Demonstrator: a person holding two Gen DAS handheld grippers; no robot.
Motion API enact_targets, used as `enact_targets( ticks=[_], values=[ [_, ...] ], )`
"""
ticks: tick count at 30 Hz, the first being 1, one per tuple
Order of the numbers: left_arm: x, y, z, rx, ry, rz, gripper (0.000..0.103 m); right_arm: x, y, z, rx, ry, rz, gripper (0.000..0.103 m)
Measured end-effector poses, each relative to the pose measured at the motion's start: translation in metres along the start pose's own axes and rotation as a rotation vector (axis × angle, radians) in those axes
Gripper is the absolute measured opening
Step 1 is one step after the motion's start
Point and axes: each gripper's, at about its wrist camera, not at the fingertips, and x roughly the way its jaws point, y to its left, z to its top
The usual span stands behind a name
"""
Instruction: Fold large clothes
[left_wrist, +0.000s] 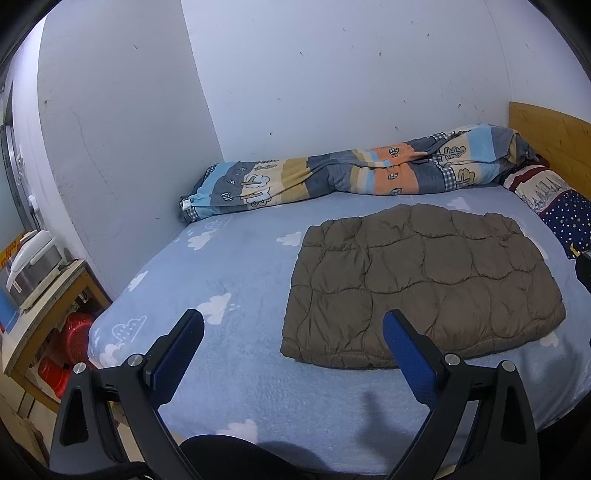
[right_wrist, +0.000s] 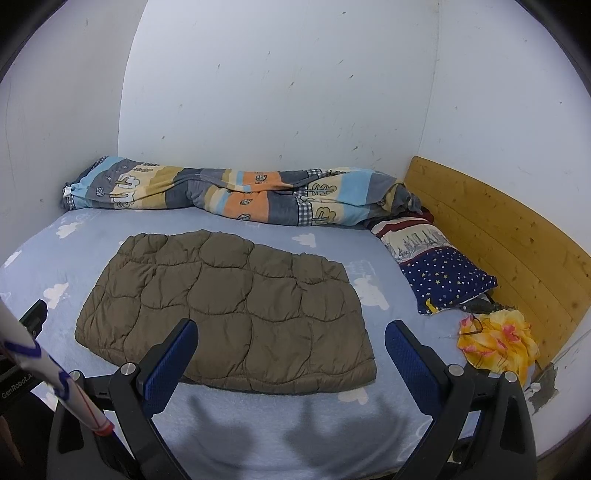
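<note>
Nearest the viewer, the left gripper (left_wrist: 293, 328) and the right gripper (right_wrist: 291, 338) hover above the front edge of the bed (left_wrist: 229, 266), each with its blue-padded fingers spread wide apart and holding nothing. Their shadows fall on the bare sheet just ahead of them.

Beyond the grippers lies the task's garment, a brown quilted jacket (left_wrist: 417, 280) (right_wrist: 229, 306), flat on the cloud-print sheet in a rough rectangle, towards the middle of the bed. It appears already folded at least once, though the layering cannot be confirmed from these views. Judged by its puffed stitching, it is light, soft and springy: it should compress readily under the fingers yet tend to bulge back open after a fold, and its smooth shell may slide over the fleecy sheet. The best holds are probably the two near corners or the hemmed near edge, where the fabric is thinner and a pinch takes all layers.

Farther back, a striped patterned quilt (right_wrist: 236, 194) is rolled against the wall, and a star-print pillow (right_wrist: 439, 273) rests beside the wooden headboard (right_wrist: 498, 236). A yellow flowered cloth (right_wrist: 498, 343) lies near the pillow.

To the left of the bed, a small side bench (left_wrist: 48, 306) carries a white appliance (left_wrist: 31, 266); red basins (left_wrist: 70, 343) sit stacked beneath it, their contents not visible.
</note>
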Motion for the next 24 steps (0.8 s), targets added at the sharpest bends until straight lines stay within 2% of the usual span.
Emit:
enact_targets(
  ticks=[24],
  values=[
    [0.0012, -0.0007, -0.0018, 0.003, 0.0, 0.003, 0.097, 0.0026, 0.0016, -0.0054, -0.003, 0.008, 0.008, 0.103]
  ],
)
